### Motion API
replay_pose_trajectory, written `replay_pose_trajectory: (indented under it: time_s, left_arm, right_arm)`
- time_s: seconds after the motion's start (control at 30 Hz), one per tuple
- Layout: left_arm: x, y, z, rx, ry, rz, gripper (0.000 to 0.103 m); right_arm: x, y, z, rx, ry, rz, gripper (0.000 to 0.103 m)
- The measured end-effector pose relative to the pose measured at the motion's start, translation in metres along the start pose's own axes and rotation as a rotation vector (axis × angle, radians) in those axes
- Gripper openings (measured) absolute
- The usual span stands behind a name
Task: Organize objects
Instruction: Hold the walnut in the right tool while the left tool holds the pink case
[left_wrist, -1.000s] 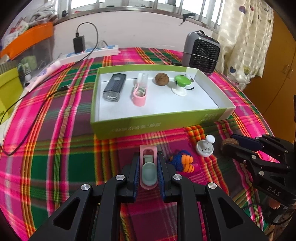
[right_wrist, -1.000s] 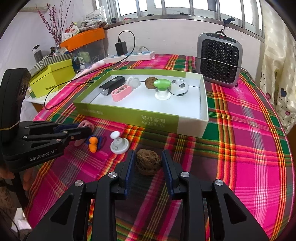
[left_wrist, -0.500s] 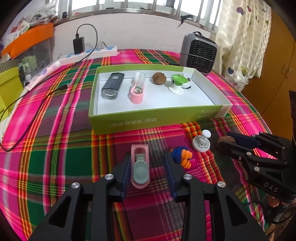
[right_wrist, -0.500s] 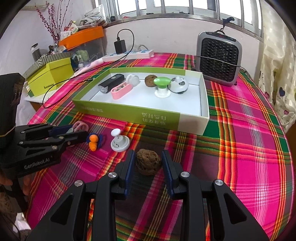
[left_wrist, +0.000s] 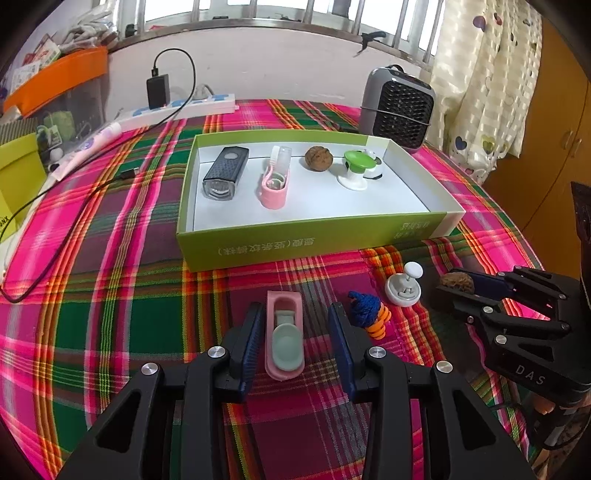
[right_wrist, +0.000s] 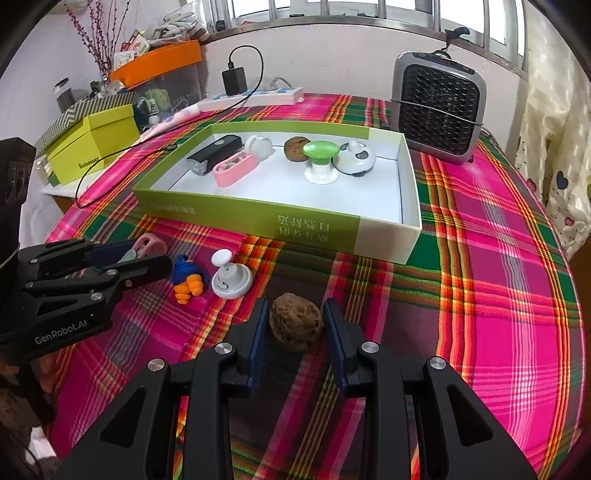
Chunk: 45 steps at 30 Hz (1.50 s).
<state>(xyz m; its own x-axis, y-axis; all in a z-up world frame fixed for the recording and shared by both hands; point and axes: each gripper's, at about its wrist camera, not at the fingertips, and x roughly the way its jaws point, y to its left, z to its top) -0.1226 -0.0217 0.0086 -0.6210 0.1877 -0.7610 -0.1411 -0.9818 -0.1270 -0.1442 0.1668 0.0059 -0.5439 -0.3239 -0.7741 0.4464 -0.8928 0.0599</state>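
Note:
A pink case (left_wrist: 284, 332) with a grey-green insert lies on the plaid cloth between the fingers of my left gripper (left_wrist: 294, 308). That gripper is open, with a clear gap on the case's right side. My right gripper (right_wrist: 295, 306) is shut on a brown walnut (right_wrist: 295, 325), low over the cloth. A green box (left_wrist: 295, 240) behind holds a black light (left_wrist: 225, 173), another pink case (left_wrist: 275, 184), a second walnut (left_wrist: 318, 158) and a green-topped white piece (left_wrist: 356, 166). The right gripper (left_wrist: 456, 286) shows at the right edge of the left wrist view.
A blue and orange knitted toy (left_wrist: 369, 314) and a white round knob piece (left_wrist: 403, 288) lie between the grippers. A grey heater (left_wrist: 400, 110) stands behind the box's right end. A power strip (left_wrist: 184, 105) with its cable and a yellow-green box (right_wrist: 92, 144) sit far left.
My left gripper's jaws have opened off the pink case, which now lies free on the cloth. The right gripper still holds the walnut in the same spot.

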Motion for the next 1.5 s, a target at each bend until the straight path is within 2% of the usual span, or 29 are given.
replay_pose_trajectory:
  time_s: [0.6,1.5]
  left_arm:
    - [-0.0009,0.0045,-0.0003,-0.008,-0.003,0.054,0.016]
    - [-0.0002,0.0027,-0.0014,-0.001,0.001,0.060,0.016]
  right_arm:
    - [-0.0019,0.0022,-0.0005,-0.007,-0.009,0.000,0.031]
    - [-0.0037,0.0036,0.0001,0.008,-0.021,0.019,0.030]
